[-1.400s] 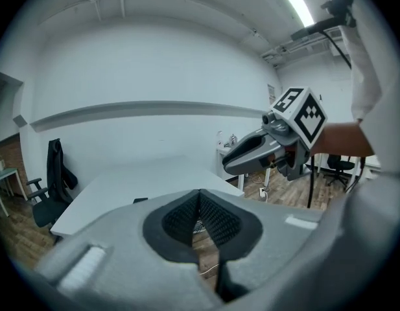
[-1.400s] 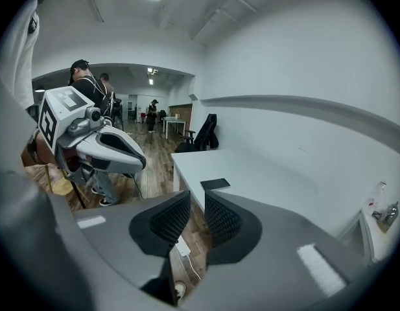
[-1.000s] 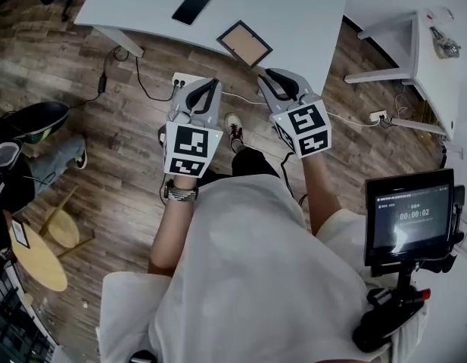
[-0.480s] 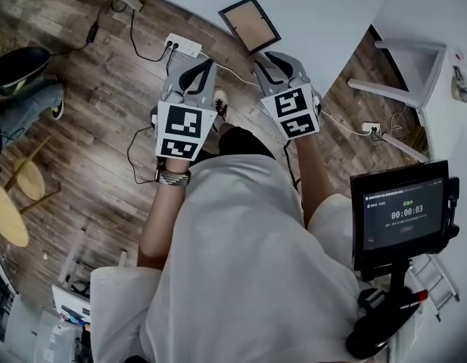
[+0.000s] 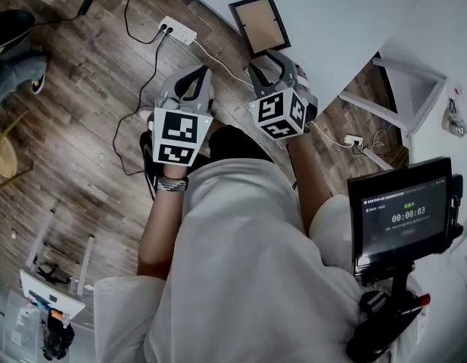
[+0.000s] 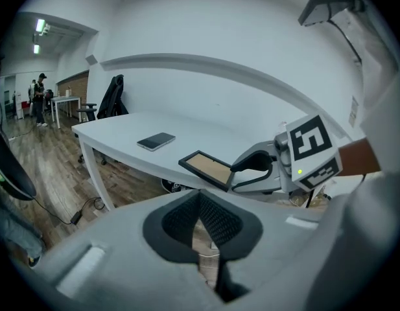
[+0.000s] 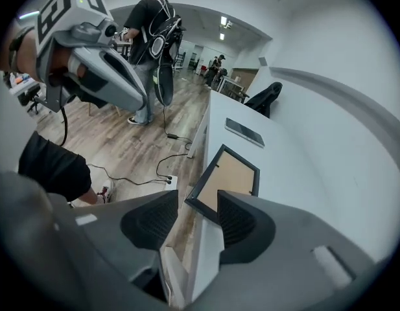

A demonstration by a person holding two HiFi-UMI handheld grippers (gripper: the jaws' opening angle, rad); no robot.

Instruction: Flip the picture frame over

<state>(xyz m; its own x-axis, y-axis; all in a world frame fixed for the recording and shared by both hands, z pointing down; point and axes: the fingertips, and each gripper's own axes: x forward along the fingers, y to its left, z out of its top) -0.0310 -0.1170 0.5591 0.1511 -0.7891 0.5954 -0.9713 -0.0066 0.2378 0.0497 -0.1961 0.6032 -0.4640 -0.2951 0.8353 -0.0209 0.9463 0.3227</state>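
Since the picture frame (image 5: 257, 23) lies flat on the white table (image 5: 331, 13), close to the near edge and with its tan panel facing up inside the dark border, the flip has not begun. Nothing grips or lifts it, and as far as the views show every corner rests on the tabletop.

The right gripper (image 7: 196, 203) is the closer one. Its jaws have just been opening and stand moderately apart with nothing between the pads (the frame's near corner and the table edge only show through the gap, farther on). In the head view it sits just short of the frame, at the table's edge, and I see no contact. The left gripper (image 6: 201, 206) hangs beside it, off the table and over the wood floor (image 5: 82, 89), its pads closed together on nothing. A phone (image 6: 155, 140) lies farther along the table, well apart from the frame.

What is left, in my judgement, is the whole job: bring the open right jaws around the frame's near edge, pinch it, raise that side, turn the frame over and set it down with the other face up. The left gripper may need to open to steady the far side. A clumsy nudge could slide the frame instead of lifting it.
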